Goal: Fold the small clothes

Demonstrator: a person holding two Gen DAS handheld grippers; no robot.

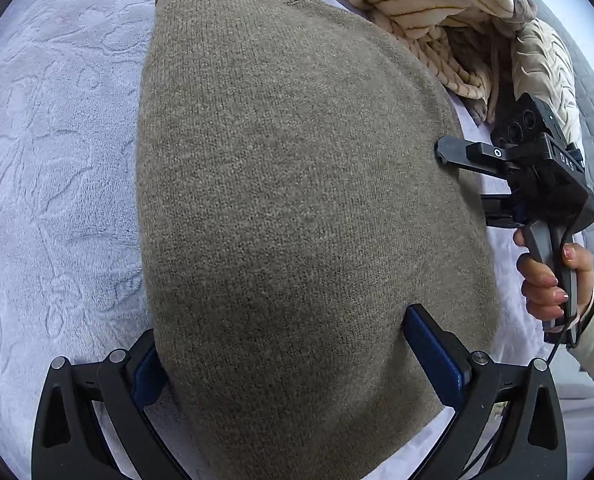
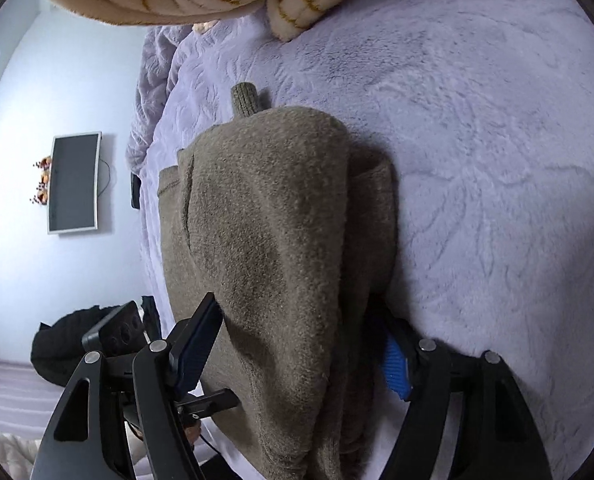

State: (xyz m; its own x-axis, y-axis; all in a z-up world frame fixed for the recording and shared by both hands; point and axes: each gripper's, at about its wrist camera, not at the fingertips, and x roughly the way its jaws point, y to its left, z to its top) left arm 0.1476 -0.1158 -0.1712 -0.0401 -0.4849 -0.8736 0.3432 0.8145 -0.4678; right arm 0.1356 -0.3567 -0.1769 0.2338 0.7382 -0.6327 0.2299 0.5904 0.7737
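A pale lavender plush bed cover (image 2: 497, 160) filled the room's foreground, with a dark wall screen (image 2: 73, 182) on the white wall left of the right claw (image 2: 301, 356). The olive knit sweater (image 1: 297, 200) lay folded on the bed, running between both claws. The left claw (image 1: 293, 364) and right claw stood spread, cloth between their blue pads. A striped cream blanket (image 1: 429, 4) was heaped beyond.
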